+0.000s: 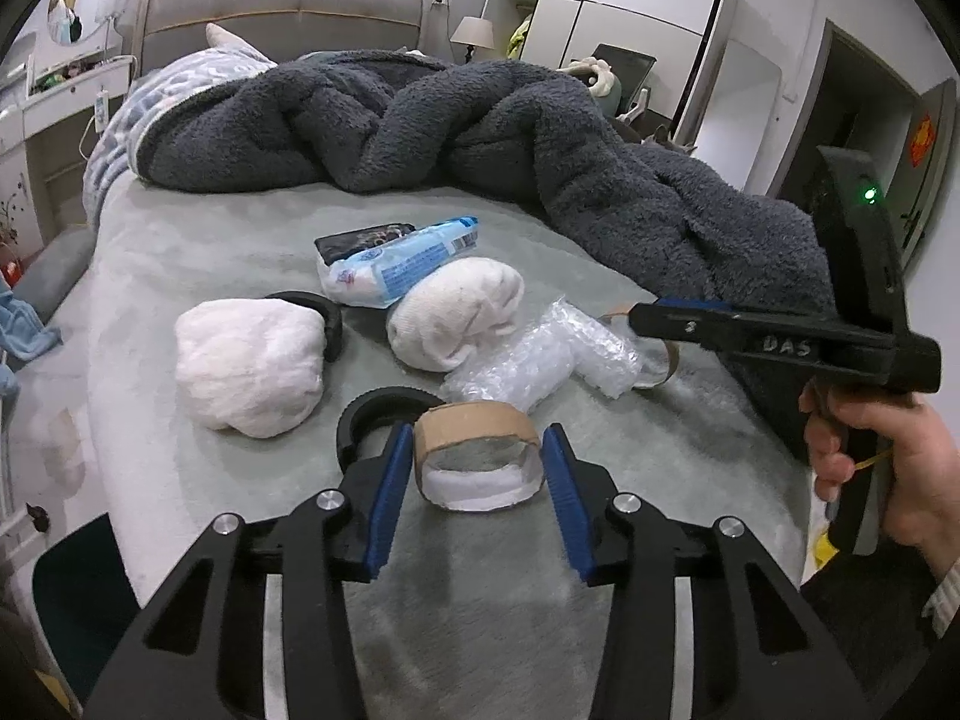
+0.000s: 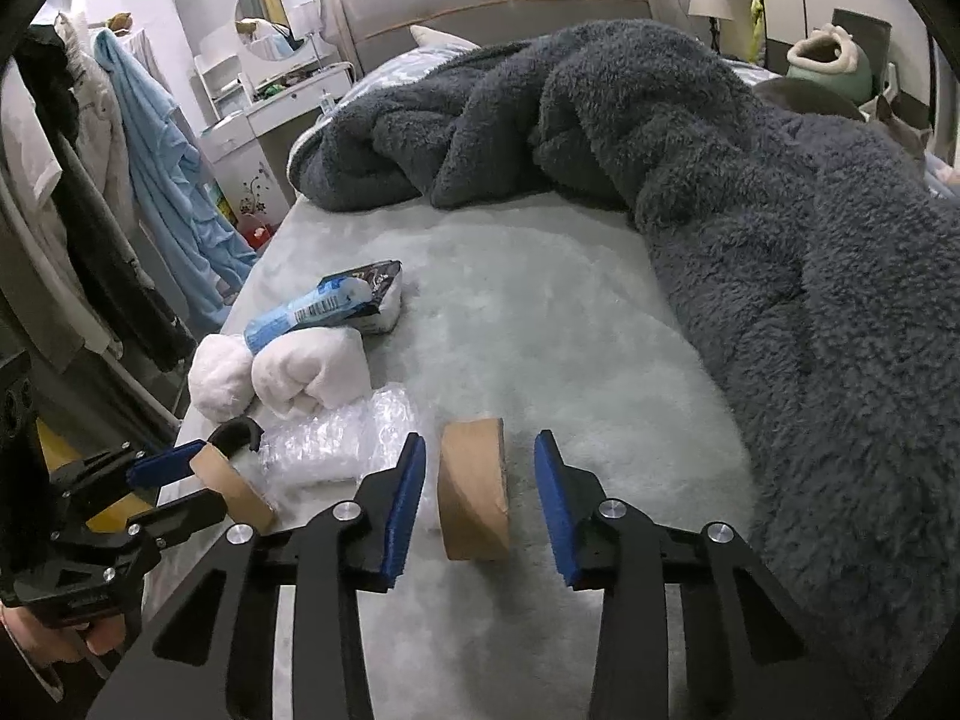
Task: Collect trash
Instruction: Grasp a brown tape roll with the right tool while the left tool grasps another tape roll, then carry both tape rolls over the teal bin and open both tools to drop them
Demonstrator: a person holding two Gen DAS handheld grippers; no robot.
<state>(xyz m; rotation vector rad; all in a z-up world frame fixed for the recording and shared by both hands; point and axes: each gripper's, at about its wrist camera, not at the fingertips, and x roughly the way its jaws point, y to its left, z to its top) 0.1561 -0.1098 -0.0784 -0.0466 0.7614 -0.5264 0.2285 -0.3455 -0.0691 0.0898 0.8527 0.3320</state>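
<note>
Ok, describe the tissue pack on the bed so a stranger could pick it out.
Start at the crumpled dark grey blanket across the bed. On the bare sheet before it lies a cluster of clutter. The tissue pack is the only blue-and-white printed plastic packet, behind the white bundles.

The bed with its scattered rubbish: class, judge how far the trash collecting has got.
Nothing looks collected yet. In hand: the left gripper straddles one cardboard tape core, the right gripper another, jaws not yet touching either. Left on the bed: bubble wrap, tissue pack, two white wads and a black ring.
</note>
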